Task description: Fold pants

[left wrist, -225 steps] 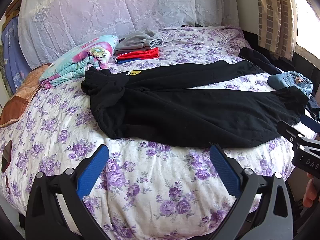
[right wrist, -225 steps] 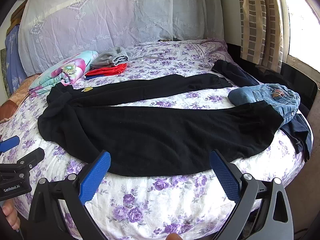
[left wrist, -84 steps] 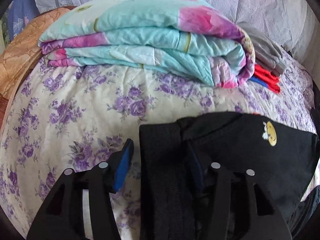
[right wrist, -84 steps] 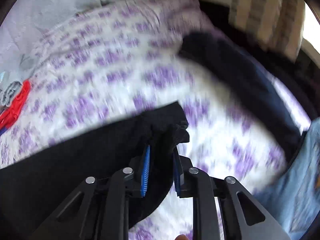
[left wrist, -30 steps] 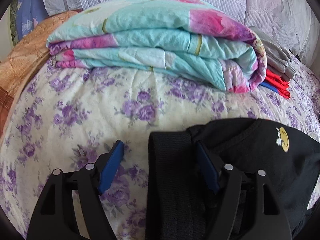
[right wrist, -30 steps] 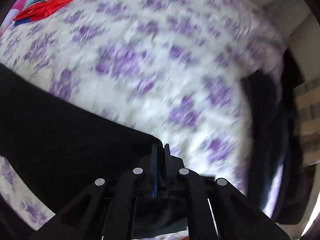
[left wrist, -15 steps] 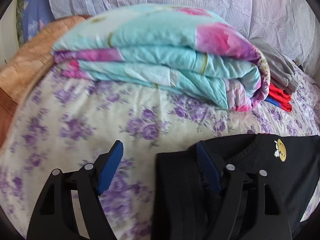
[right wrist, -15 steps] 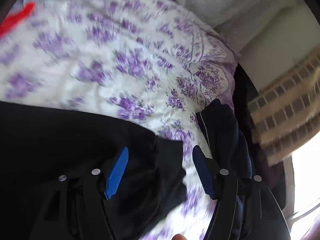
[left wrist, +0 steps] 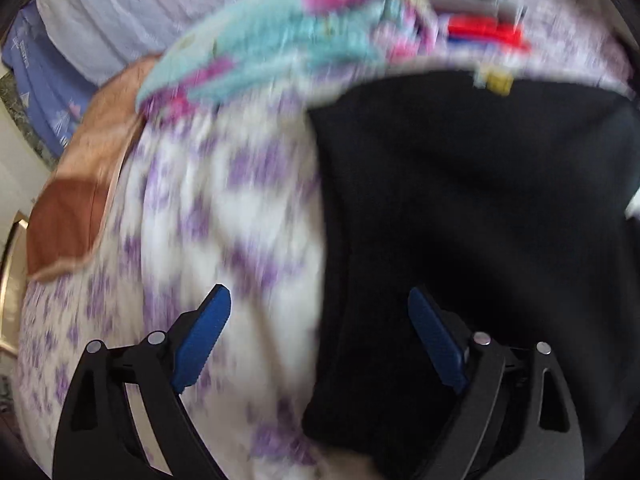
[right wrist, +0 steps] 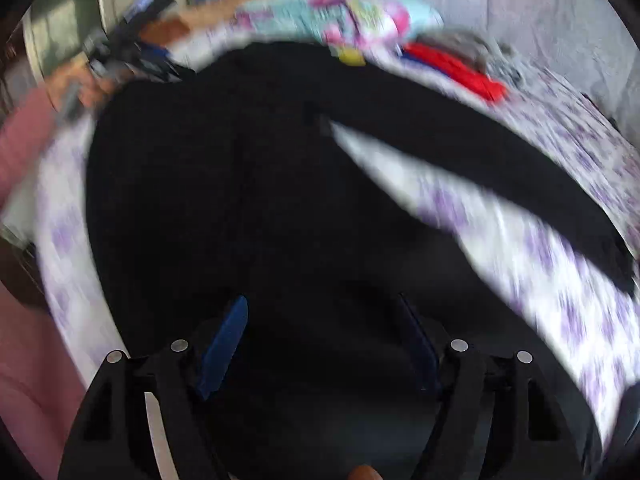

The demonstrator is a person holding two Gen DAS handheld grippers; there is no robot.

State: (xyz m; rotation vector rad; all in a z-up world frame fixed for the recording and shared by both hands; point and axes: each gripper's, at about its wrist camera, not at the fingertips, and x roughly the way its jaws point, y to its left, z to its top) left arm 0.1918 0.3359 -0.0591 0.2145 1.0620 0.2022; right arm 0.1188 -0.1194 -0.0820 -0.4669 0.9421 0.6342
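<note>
Black pants fill the right half of the left wrist view, lying on a purple-flowered bedspread that takes up the middle and lower left of that frame; both pictures are smeared by motion blur. The left gripper sits at the bottom of its view with its blue-padded jaws spread wide and holding nothing: one pad lies over the bedspread, the other over the black cloth, with the edge of the pants running between them. A folded turquoise and pink quilt lies across the upper middle, a small red folded garment at the upper right, and a yellow patch shows at the top edge of the pants. In the right wrist view the pants cover the centre and left, with one leg sweeping to the right edge and a wedge of bedspread showing between the legs. The right gripper at the bottom also has its jaws wide apart, over black fabric, gripping nothing. The left gripper appears at the upper left, too blurred to read its jaws there.
</note>
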